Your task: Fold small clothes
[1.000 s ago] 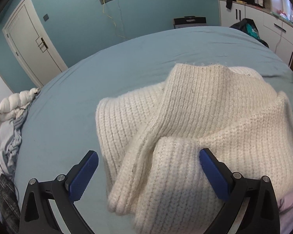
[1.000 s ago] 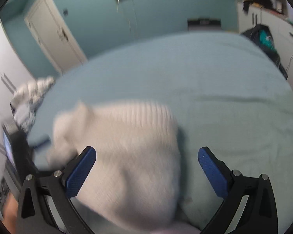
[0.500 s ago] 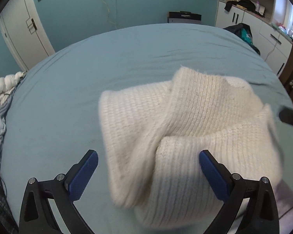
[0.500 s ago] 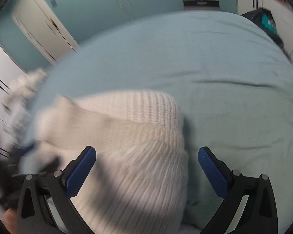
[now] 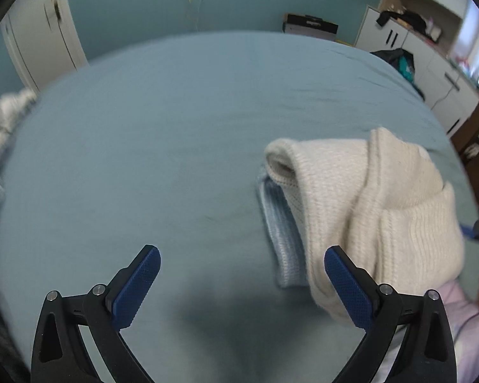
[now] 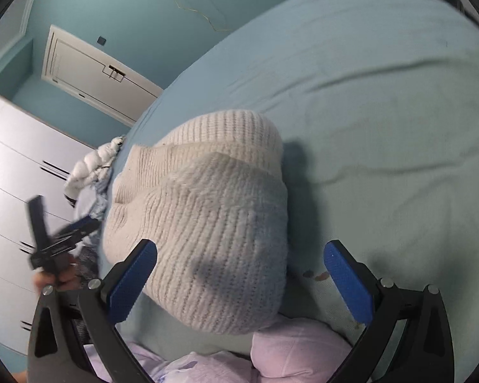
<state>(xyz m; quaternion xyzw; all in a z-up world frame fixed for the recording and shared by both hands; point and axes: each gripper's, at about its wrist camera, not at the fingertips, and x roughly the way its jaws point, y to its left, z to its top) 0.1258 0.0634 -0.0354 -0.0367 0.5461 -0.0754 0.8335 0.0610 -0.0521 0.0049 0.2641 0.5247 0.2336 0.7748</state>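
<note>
A cream ribbed knit sweater (image 5: 367, 210) lies folded in a thick bundle on the blue bed sheet (image 5: 175, 146). In the left wrist view it sits right of centre, and my left gripper (image 5: 242, 284) hovers open over bare sheet to its left, its right pad against the bundle's near corner. In the right wrist view the sweater (image 6: 214, 239) fills the middle, and my right gripper (image 6: 239, 282) stands open just in front of it, holding nothing. The left gripper (image 6: 64, 236) shows there at the far left, blurred, in a hand.
A pale lilac garment (image 6: 290, 354) lies at the near edge of the bed. White and blue clothes (image 6: 92, 166) are heaped at the bed's left side. A white door (image 6: 95, 76), white wardrobes (image 6: 12, 172) and white cabinets (image 5: 431, 57) line the walls.
My left gripper has swung left off the sweater, which now sits to its right. My right gripper has tilted and come closer over the bundle. Both stay open.
</note>
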